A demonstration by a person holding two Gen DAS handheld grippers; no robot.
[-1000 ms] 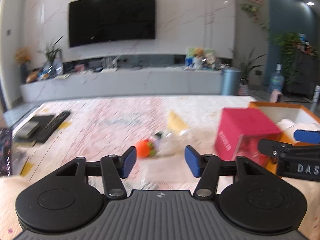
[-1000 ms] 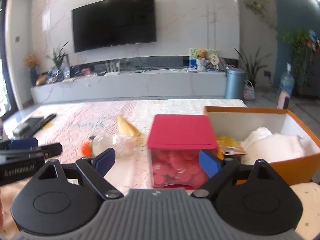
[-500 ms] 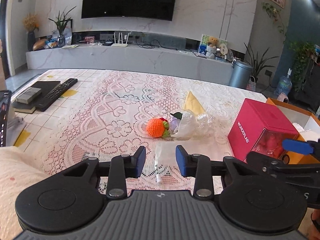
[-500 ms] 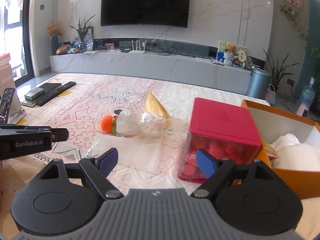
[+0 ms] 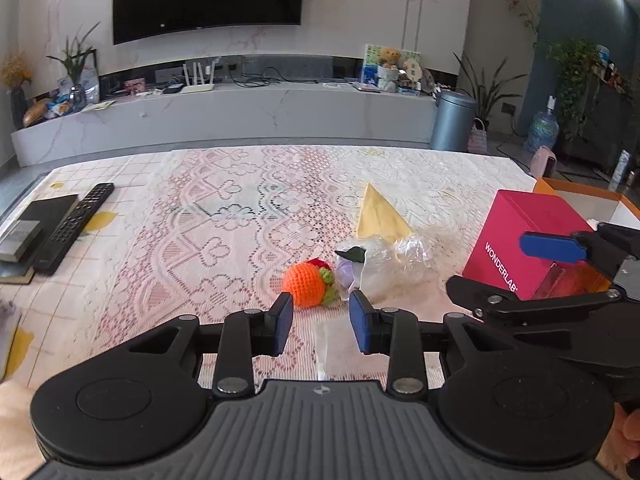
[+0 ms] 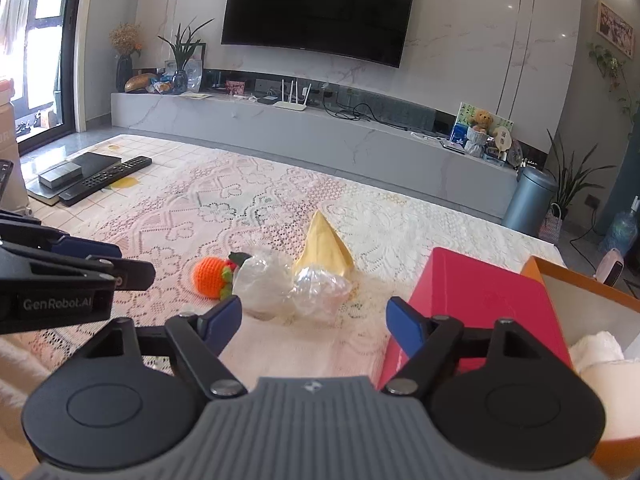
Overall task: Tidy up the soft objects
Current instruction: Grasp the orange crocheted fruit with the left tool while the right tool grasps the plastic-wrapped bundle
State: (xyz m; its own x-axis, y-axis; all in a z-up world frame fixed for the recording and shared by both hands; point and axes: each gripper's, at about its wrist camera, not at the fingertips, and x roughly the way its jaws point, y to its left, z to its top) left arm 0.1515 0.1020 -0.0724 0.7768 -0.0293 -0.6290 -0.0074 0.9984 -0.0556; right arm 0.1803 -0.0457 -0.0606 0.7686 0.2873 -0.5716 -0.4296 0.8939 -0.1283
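- Left gripper [image 5: 320, 322] hovered over the lace tablecloth [image 5: 224, 216], jaws at a narrow gap and closing, nothing between the pads; a clear flat plastic sheet [image 5: 324, 344] lay on the cloth below the gap.
- Right gripper [image 6: 314, 322] sat to the right of the left one, jaws fairly wide and closing, nothing gripped; the clear sheet lay on the cloth under the gap.
- Crocheted orange toy [image 5: 304, 284] lay on the cloth just beyond the left fingertips, apart from them.
- Crumpled clear plastic bag [image 6: 288, 284] touched the toy's right side; a dark green bit poked out at its top left.
- Folded yellow cloth [image 6: 324, 246], cone-shaped, lay right behind the bag.
- Red box [image 6: 480, 300] marked WONDERLAB stood right of the bag, against the orange bin [image 6: 576, 280].
- White soft item [image 6: 600, 364] sat inside the bin.
- Remote control [image 5: 74, 226] and a dark flat device [image 5: 44, 210] lay at the table's far left.
- TV [image 6: 320, 8] hung on the wall behind.
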